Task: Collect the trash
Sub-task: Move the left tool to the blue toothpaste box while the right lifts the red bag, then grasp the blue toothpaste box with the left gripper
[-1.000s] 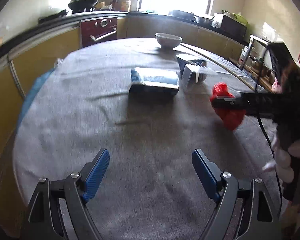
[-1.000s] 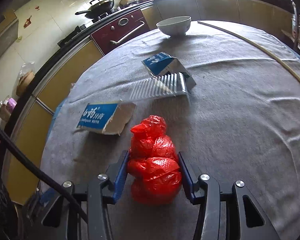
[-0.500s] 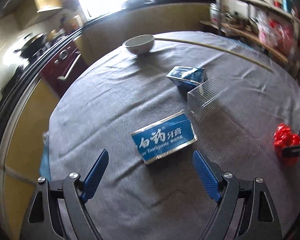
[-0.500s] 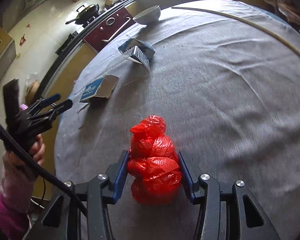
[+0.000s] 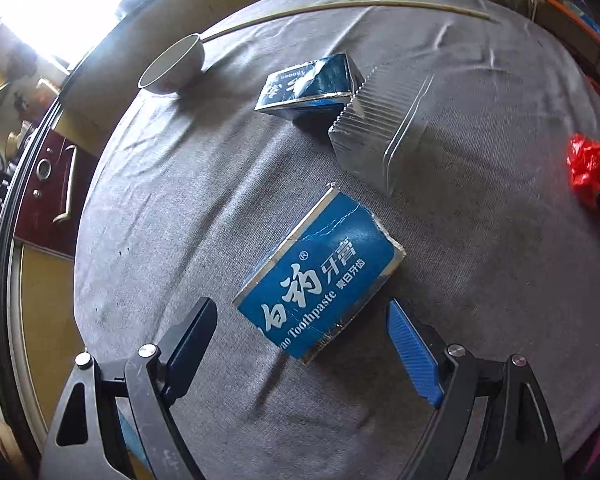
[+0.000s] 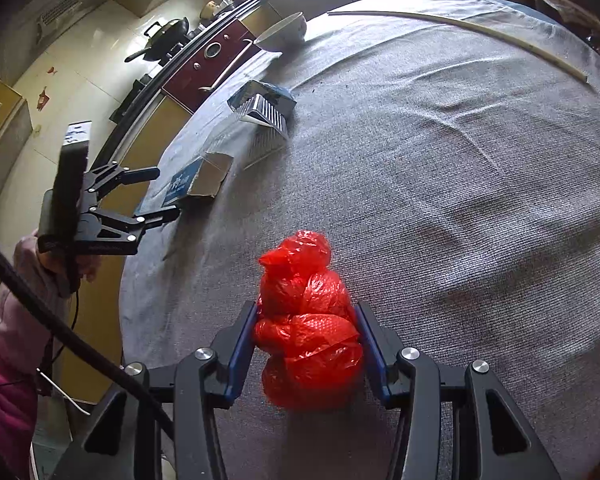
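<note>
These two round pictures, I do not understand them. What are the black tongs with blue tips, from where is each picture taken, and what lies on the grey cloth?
There is no robot. A person holds one two-finger gripper in each hand, and a fisheye camera on each looks along its fingers.

The left camera shows the left gripper open above a blue toothpaste box, not touching it. Farther off lie a second blue box, a clear ribbed plastic tray, a white bowl and a long thin stick on the table's grey cloth.

The right camera shows the right gripper around a crumpled red plastic bag; its jaws are opening. At its left edge you see the person's hand with the left gripper.
</note>
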Demonstrator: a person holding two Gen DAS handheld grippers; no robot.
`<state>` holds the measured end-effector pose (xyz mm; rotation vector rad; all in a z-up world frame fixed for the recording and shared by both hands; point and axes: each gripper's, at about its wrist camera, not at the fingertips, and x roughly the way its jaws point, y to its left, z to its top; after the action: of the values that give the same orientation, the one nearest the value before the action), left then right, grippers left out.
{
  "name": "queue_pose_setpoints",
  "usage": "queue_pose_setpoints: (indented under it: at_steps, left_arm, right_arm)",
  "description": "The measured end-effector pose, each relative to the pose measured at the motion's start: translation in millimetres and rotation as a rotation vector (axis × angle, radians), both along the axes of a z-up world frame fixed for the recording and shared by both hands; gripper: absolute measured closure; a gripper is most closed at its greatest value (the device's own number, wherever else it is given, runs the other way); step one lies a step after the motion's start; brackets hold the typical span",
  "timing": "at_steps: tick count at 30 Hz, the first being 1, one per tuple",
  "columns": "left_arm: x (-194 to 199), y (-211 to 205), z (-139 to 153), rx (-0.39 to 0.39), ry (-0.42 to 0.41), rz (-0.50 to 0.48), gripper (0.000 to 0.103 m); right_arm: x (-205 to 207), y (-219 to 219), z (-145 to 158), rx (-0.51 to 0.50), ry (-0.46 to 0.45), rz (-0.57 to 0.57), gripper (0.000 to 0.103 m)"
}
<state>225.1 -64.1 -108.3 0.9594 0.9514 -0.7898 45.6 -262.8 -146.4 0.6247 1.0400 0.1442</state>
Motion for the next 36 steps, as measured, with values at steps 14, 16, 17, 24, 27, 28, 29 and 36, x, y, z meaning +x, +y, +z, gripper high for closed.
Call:
queue_pose_setpoints:
  at_steps: [14,16,17,24,27,28,29,36]
  left_arm:
    - [31,-5,-19,-0.057,0.127,0.033,0.017]
    - [28,-2,-19,-0.089,0.139,0.047,0.018]
    - [28,-1,-18,-0.103,0.141,0.058,0.024]
    - [20,10,-13,-0.183,0.137,0.171,0.043]
    - [8,17,-8,-0.232,0.175,0.201,0.049]
    - [2,19,-6,-0.245,0.18,0.21,0.051]
    - [-4,20,-6,-0.253,0.181,0.214,0.051]
    - [-56,26,4,-0.332,0.198,0.223,0.057]
  right_arm:
    - [-2,-4,-1,0.026,-0.006,-0.026,0.051]
    - [-3,-5,-1,0.028,-0.007,-0.028,0.051]
    - [-3,-5,-1,0.025,-0.006,-0.028,0.051]
    - [-5,4,4,-0.03,-0.019,-0.026,0.052]
    - [-10,6,6,-0.044,-0.03,-0.025,0.052]
    - [-12,5,7,-0.041,-0.036,-0.029,0.052]
    - [-14,3,8,-0.036,-0.042,-0.036,0.052]
    - [-34,-16,24,-0.015,-0.097,-0.085,0.052]
